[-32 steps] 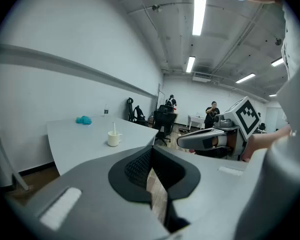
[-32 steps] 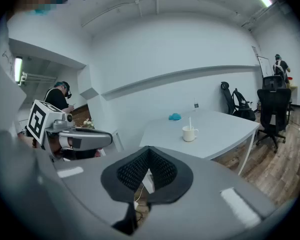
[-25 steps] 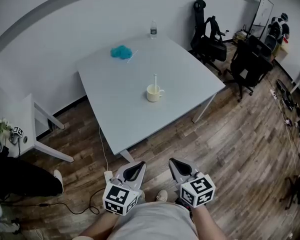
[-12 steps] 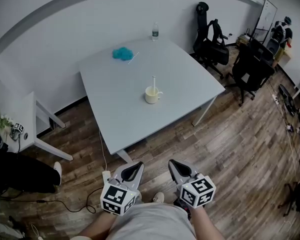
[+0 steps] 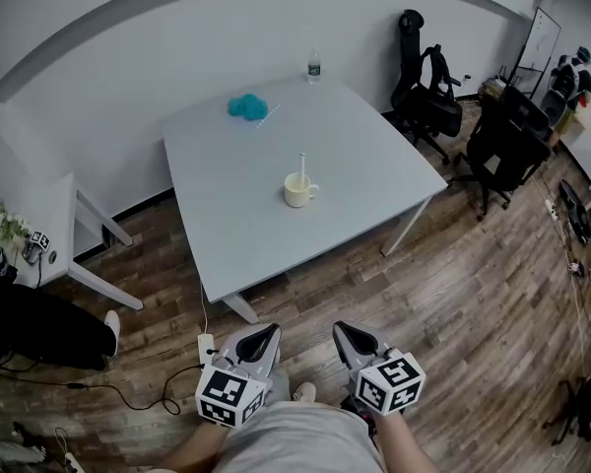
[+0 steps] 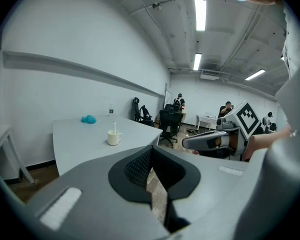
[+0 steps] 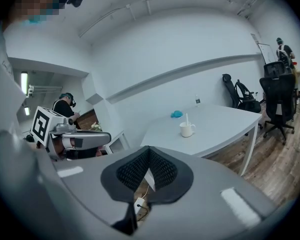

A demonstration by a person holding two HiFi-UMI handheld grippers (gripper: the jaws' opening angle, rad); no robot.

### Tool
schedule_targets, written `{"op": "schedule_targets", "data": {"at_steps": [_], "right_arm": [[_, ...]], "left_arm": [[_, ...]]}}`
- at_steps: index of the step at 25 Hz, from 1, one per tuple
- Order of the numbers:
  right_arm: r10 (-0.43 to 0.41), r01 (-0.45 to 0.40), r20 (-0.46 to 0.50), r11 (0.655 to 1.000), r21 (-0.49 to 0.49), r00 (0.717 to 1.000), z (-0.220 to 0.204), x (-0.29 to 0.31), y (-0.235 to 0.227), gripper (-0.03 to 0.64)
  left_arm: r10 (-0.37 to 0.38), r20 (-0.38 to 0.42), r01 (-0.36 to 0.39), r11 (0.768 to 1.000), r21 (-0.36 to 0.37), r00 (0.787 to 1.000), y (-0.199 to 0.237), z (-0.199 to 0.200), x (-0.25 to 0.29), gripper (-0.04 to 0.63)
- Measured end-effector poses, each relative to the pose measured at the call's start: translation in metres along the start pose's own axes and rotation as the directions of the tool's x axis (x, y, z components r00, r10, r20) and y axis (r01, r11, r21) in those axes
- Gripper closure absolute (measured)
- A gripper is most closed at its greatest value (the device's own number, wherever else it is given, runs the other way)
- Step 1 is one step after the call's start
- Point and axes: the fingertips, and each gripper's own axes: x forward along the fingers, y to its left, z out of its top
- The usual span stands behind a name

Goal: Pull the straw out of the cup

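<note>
Grippers: two. The left gripper (image 5: 260, 334) and the right gripper (image 5: 352, 334) are both closed and empty, side by side, nearest.
Cup (image 5: 297, 191): one, cream, mid worktop (image 5: 374, 156), well apart from both grippers.
Straw (image 5: 301, 164): one, white, upright in the cup.
Blue bundle (image 5: 247, 106): one, far left on the worktop.
Bottle (image 5: 313, 65): one, at the far edge; label too small to read.

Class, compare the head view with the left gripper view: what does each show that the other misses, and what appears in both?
Only the head view: the white power strip on the wooden floor. Only the left gripper view: long ceiling strip lights. Both: the pale grey table, the cream cup holding a white straw, the teal cloth and the right gripper.
</note>
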Motion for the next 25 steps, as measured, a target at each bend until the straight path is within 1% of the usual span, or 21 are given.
{"op": "schedule_targets", "data": {"at_steps": [6,13,19,25], "right_arm": [[0.005,-0.005,-0.005,1.0,0.002,1.0,0.006,0.014,-0.015,0.611],[-0.005,0.005,0.011,1.0,-0.024,1.0,0.026,0.045,-0.047,0.609],[0.005,-0.005,0.013,0.999,-0.032,1.0,0.058,0.096,-0.07,0.61],[-0.025,0.026,0.021,0.999,-0.019,0.999,0.092,0.146,-0.099,0.61]], "left_arm": [[0.013,0.001,-0.013,1.0,-0.011,1.0,0.014,0.004,0.021,0.575],[-0.017,0.018,0.017,1.0,-0.008,1.0,0.036,0.02,0.067,0.575],[-0.021,0.018,0.021,1.0,-0.023,1.0,0.084,0.038,0.109,0.576],[-0.036,0.026,0.036,0.999,-0.012,0.999,0.132,0.067,0.146,0.577]]}}
